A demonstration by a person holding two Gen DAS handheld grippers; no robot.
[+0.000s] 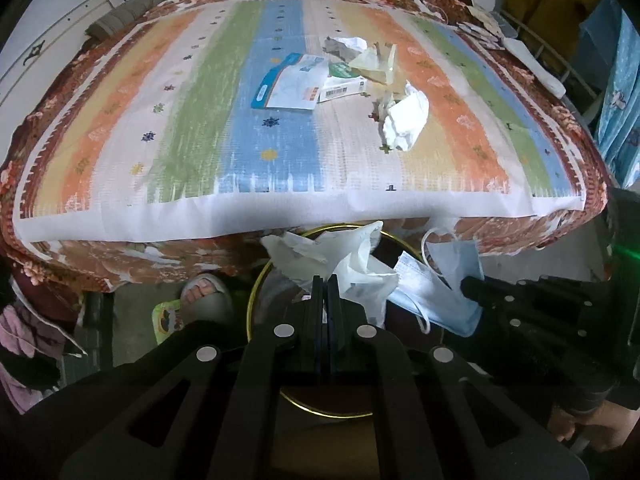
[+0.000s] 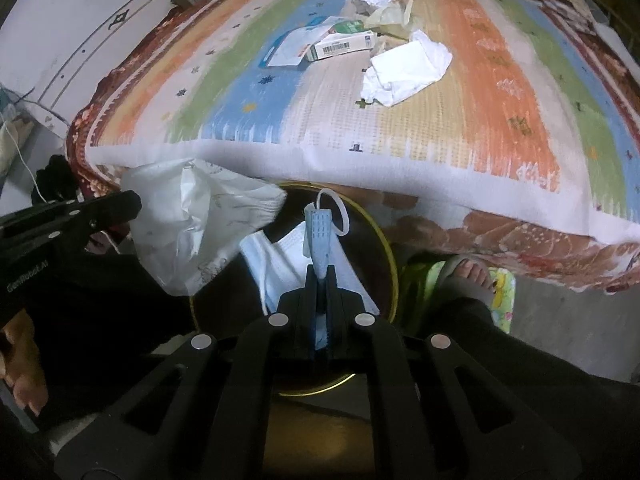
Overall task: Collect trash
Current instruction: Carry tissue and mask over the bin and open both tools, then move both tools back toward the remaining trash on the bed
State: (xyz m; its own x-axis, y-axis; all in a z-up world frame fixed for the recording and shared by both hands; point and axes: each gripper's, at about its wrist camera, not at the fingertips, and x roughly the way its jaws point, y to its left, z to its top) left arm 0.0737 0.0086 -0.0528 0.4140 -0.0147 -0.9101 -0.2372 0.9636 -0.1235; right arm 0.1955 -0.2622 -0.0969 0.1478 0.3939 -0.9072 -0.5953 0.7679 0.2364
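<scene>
My left gripper (image 1: 327, 280) is shut on a crumpled white plastic wrapper (image 1: 344, 256), held over a gold-rimmed dark bin (image 1: 256, 284) below the bed edge. My right gripper (image 2: 321, 272) is shut on a blue face mask (image 2: 320, 236), also over the bin (image 2: 390, 248). The mask also shows in the left wrist view (image 1: 444, 280), and the wrapper in the right wrist view (image 2: 192, 220). On the striped bedspread lie a crumpled white tissue (image 1: 404, 120), a blue-white packet (image 1: 288, 84), a green-white box (image 1: 342, 84) and more crumpled paper (image 1: 348, 46).
The bed (image 1: 120, 216) with its floral edge fills the upper view. A person's sandalled foot (image 1: 204, 292) stands beside the bin; the other foot shows in the right wrist view (image 2: 468, 272). A wall (image 1: 48, 40) stands at the left, hanging cloth (image 1: 616, 80) at the right.
</scene>
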